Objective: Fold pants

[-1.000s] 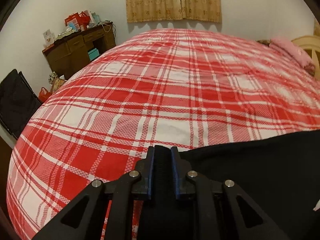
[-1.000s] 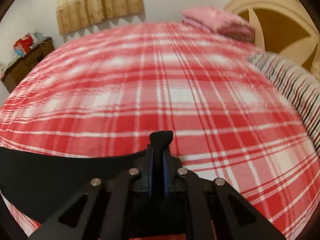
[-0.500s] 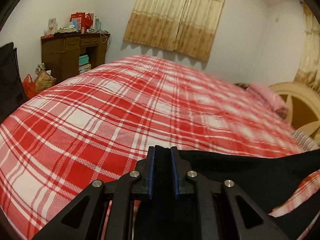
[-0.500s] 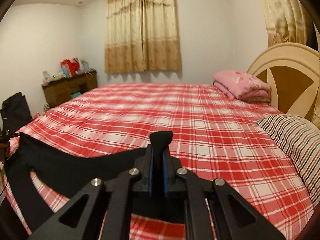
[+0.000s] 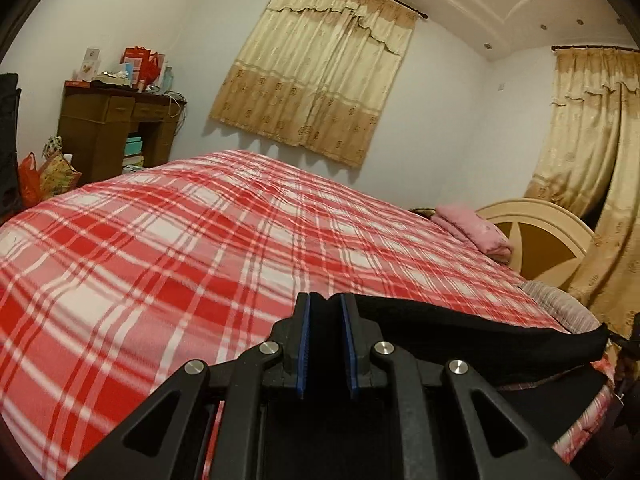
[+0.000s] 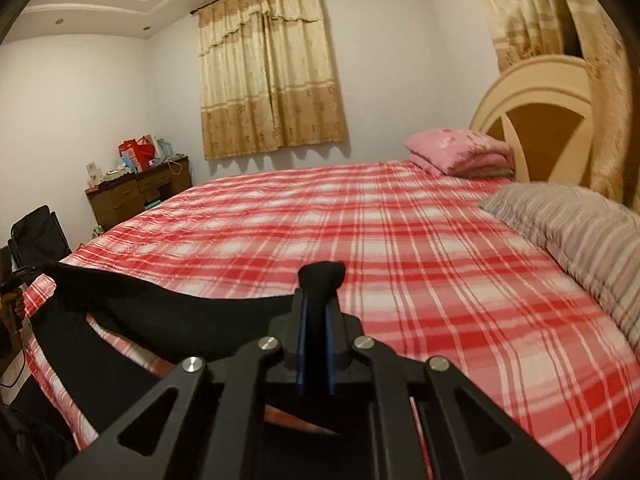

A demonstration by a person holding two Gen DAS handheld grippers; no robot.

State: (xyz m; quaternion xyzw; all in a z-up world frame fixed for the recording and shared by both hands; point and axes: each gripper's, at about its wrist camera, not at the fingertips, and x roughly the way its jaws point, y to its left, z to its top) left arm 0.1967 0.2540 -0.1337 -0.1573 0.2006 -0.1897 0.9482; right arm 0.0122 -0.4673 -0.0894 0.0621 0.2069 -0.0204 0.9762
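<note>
Black pants [image 5: 480, 340] hang stretched between my two grippers above the near edge of a bed with a red and white plaid cover [image 5: 200, 248]. My left gripper [image 5: 325, 300] is shut on one end of the pants' edge, the cloth filling the gap between its blue pads. In the right wrist view the pants [image 6: 140, 312] run off to the left, and my right gripper [image 6: 316, 300] is shut on the other end, with a bunch of black cloth poking out past its tips. A hand [image 6: 10, 304] with the left gripper shows at that far end.
The plaid cover [image 6: 400, 248] spreads wide ahead. A folded pink blanket [image 6: 460, 152] and a striped pillow [image 6: 568, 224] lie by the cream headboard [image 6: 536, 120]. A brown desk [image 5: 112, 128] with clutter stands at the far left wall, bags beside it. Curtains [image 5: 316, 88] hang behind.
Both grippers have risen and tipped up from looking down on the bed to looking across the room. The pants have lifted off the cover and pulled taut between them. Both grips held.
</note>
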